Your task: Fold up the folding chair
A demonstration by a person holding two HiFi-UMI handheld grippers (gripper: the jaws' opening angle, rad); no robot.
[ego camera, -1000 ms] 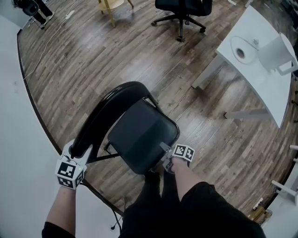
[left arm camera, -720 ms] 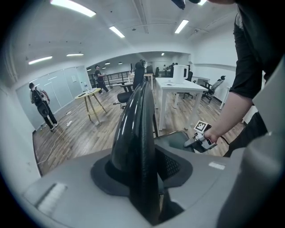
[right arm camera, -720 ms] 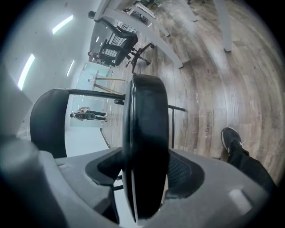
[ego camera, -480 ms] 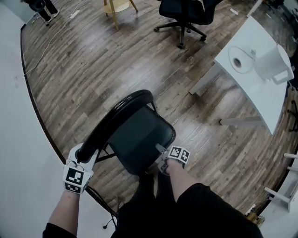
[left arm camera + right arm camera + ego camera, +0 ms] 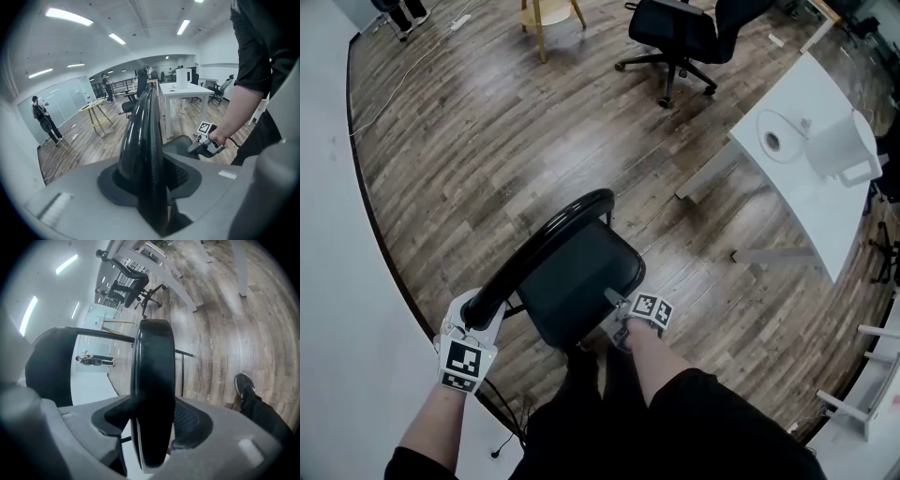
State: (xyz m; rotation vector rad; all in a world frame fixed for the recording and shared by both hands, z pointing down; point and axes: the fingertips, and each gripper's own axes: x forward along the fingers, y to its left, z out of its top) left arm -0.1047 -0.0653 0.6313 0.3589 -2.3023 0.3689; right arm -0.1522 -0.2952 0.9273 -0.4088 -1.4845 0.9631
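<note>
A black folding chair stands on the wood floor in front of me. Its curved backrest (image 5: pixel 546 246) runs from lower left to upper right, and its padded seat (image 5: pixel 577 281) is tilted up close against it. My left gripper (image 5: pixel 478 315) is shut on the backrest's near end; in the left gripper view the glossy backrest (image 5: pixel 142 131) fills the gap between the jaws. My right gripper (image 5: pixel 617 317) is shut on the seat's front edge (image 5: pixel 152 390). Both pairs of jaws have just been closing further on the chair.
A white table (image 5: pixel 811 202) stands at the right, with a white jug (image 5: pixel 839 145) and a roll (image 5: pixel 772 142) on it. A black office chair (image 5: pixel 680 37) and a wooden stool (image 5: pixel 548 11) stand further off. The white wall base curves along the left, and my legs (image 5: pixel 675 422) are right behind the chair.
The seat has swung up nearer the backrest, its front edge lifted by the right gripper. The left gripper has moved right with the backrest, so the chair looks narrower.
</note>
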